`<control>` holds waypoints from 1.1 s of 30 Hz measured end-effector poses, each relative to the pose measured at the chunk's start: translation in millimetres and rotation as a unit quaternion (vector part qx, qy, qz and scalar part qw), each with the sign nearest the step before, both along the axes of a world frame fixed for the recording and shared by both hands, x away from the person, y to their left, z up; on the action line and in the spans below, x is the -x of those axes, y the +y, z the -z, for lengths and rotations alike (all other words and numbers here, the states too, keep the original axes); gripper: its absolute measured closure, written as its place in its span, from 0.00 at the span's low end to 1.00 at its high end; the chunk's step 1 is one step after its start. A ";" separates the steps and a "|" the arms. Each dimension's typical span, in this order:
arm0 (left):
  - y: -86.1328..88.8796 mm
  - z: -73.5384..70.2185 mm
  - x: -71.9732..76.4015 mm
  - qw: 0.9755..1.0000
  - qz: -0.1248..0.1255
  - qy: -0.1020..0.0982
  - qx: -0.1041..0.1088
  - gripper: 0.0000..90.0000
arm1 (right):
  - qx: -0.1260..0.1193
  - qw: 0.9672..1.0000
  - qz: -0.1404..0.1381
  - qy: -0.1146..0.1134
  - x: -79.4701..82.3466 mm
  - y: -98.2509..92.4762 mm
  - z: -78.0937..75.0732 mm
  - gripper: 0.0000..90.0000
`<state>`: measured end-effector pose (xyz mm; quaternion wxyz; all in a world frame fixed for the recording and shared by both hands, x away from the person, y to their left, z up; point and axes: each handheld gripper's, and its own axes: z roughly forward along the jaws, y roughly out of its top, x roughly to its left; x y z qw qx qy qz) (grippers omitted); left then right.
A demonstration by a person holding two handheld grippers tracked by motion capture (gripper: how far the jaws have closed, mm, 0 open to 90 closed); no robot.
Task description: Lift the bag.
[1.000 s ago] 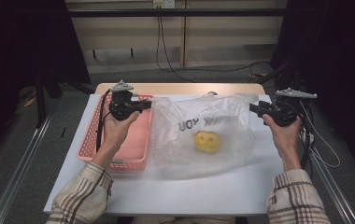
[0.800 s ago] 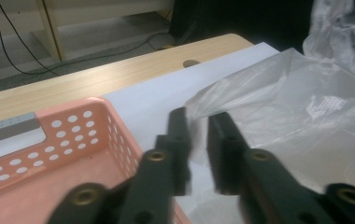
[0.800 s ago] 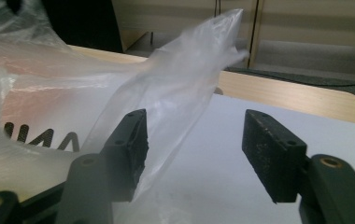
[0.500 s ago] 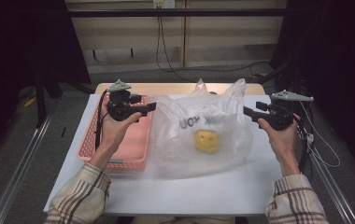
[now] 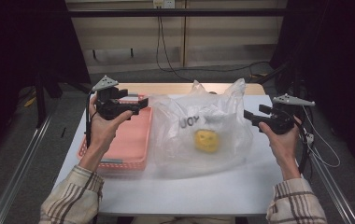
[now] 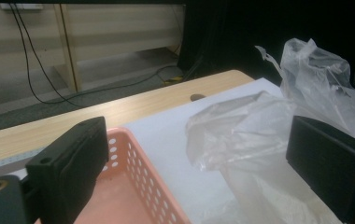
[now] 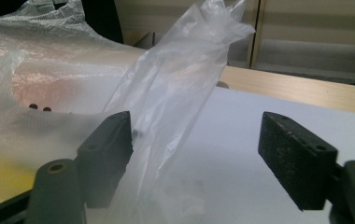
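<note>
Bag (image 5: 203, 128) on the tabletop (image 5: 222, 191) between both grippers. Left gripper (image 5: 138, 106): jaws just opened, bag edge beside them. Right gripper (image 5: 249, 116): jaws just opening, handle loose between.

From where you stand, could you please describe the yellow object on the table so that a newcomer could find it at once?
Start at the white table top; the pink basket sits on its left side, and beside that lies a crumpled clear plastic bag with dark lettering. The yellow object is the rounded lump seen through the bag's film, below the lettering. It is the one bright yellow thing there.
</note>
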<state>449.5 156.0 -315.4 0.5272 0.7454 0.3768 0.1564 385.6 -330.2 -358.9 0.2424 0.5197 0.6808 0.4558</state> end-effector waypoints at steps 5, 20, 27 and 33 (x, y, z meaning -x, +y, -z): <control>-2.7 0.0 10.7 1.000 0.008 -0.005 -0.015 0.06 | -0.001 1.000 -0.001 0.003 6.2 0.9 3.0 0.24; 2.5 8.6 47.2 0.999 0.028 -0.002 -0.044 0.06 | -0.015 1.000 -0.015 0.002 39.5 11.8 8.6 0.15; 3.8 16.1 65.2 0.997 0.057 -0.002 -0.050 0.05 | 0.014 1.000 -0.017 0.006 52.5 28.3 8.9 0.12; 5.2 28.6 81.1 0.996 0.058 0.004 -0.062 0.06 | 0.016 1.000 -0.022 0.012 66.5 40.8 13.9 0.11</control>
